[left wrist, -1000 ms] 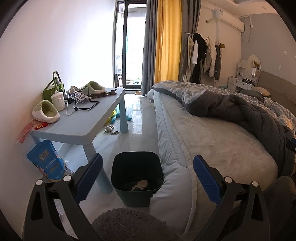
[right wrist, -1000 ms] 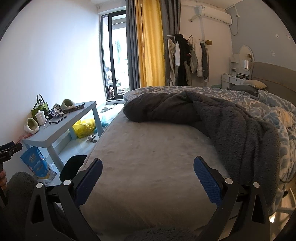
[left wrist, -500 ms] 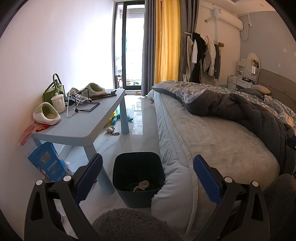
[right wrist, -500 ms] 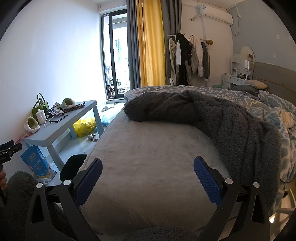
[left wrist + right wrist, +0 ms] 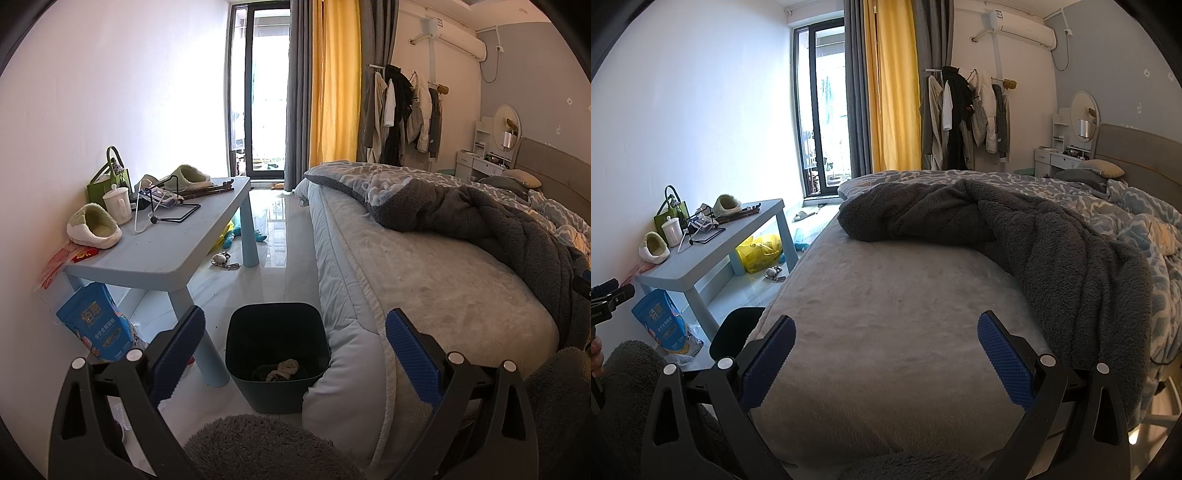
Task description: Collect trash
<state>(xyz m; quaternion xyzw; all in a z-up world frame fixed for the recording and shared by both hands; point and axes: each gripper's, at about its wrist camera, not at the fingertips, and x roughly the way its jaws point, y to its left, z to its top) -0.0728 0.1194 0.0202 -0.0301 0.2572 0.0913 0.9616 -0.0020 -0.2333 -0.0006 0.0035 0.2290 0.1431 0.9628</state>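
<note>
Since a second ago little has shifted: the bin (image 5: 277,347) sits low-centre before the empty, spread left hand-held gripper (image 5: 293,341), nearer than the spread right hand-held gripper (image 5: 886,345).

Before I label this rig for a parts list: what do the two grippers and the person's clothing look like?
Both the left gripper and right gripper have black skeletal frames with silver rivets and blue ribbed pads on the fingers. The person wears fuzzy grey fleece.

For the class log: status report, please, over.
Left gripper open, empty; right gripper open, empty. Bin beside bed, crumpled scrap inside. Nothing in the way.
</note>
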